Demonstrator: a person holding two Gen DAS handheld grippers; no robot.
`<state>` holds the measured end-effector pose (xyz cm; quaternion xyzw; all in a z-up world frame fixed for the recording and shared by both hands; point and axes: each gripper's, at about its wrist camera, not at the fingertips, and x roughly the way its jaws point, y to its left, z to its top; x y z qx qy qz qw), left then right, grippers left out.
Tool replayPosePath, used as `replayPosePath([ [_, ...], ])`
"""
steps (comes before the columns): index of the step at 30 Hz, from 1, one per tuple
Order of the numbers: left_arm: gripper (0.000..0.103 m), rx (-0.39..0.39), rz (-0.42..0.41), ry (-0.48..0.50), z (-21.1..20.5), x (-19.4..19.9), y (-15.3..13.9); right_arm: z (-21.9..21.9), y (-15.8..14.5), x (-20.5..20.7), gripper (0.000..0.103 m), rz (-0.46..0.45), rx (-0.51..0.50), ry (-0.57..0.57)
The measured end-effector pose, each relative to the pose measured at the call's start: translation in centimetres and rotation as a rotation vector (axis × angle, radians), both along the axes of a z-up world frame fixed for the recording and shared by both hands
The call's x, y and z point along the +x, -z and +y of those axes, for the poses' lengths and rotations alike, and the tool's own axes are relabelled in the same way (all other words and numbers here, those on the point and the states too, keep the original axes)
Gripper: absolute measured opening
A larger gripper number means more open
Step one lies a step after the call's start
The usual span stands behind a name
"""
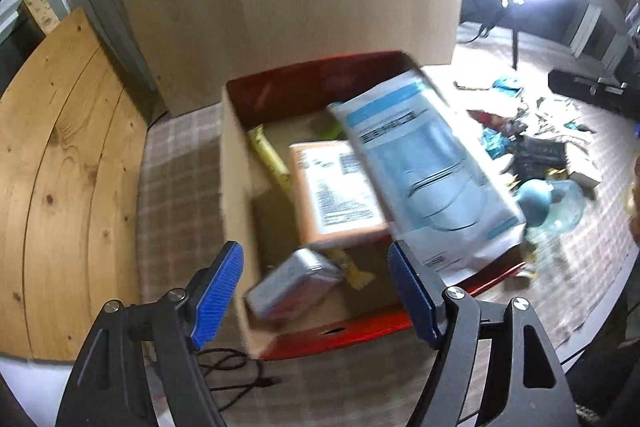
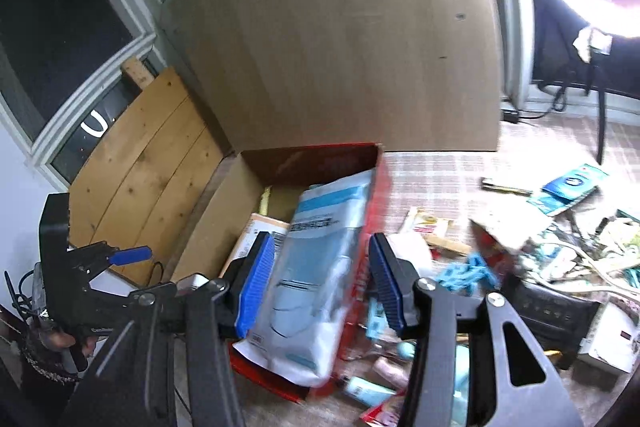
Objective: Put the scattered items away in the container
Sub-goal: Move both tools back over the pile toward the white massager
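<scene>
Container: cardboard box (image 1: 234, 163) with red outer walls, on the plaid-covered surface (image 1: 176, 187), near its back edge.

Already inside: orange packet (image 1: 334, 187), yellow wrapper (image 1: 270, 157), grey tin (image 1: 292, 285).

In transit: pale blue pouch (image 2: 316, 267), leaning over the box's right wall, part in, part out; it sits between the jaws of the right hand-held gripper (image 2: 322, 285), which are parted with pads clear of it. Released.

Left hand-held gripper (image 1: 316, 293): spread wide, empty, over the box's near wall.

Outstanding: many loose items (image 2: 560, 251) along the surface's right side. Judged early-to-middle progress.
</scene>
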<state>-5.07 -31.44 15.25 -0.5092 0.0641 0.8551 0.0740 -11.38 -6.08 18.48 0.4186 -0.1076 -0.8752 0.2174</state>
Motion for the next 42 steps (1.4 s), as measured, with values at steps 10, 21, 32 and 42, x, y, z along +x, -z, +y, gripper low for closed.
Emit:
replayPosePath([
  [10,0.074,0.044,0.06,0.043,8.5,1.2,-1.2,12.6,0.6,3.3,0.049,-0.013,-0.022,0.108],
  [21,0.074,0.118,0.046,0.109,19.9,0.7,-0.3,28.1,1.6,6.4,0.049,-0.029,0.011,0.164],
  [32,0.074,0.145,0.016,0.094,26.9,-1.9,1.2,33.5,3.3,5.2,0.049,-0.043,0.033,0.037],
  [42,0.075,0.069,-0.09,0.127,28.6,-4.8,3.8,28.7,5.5,-1.4,0.049,-0.049,0.094,-0.205],
])
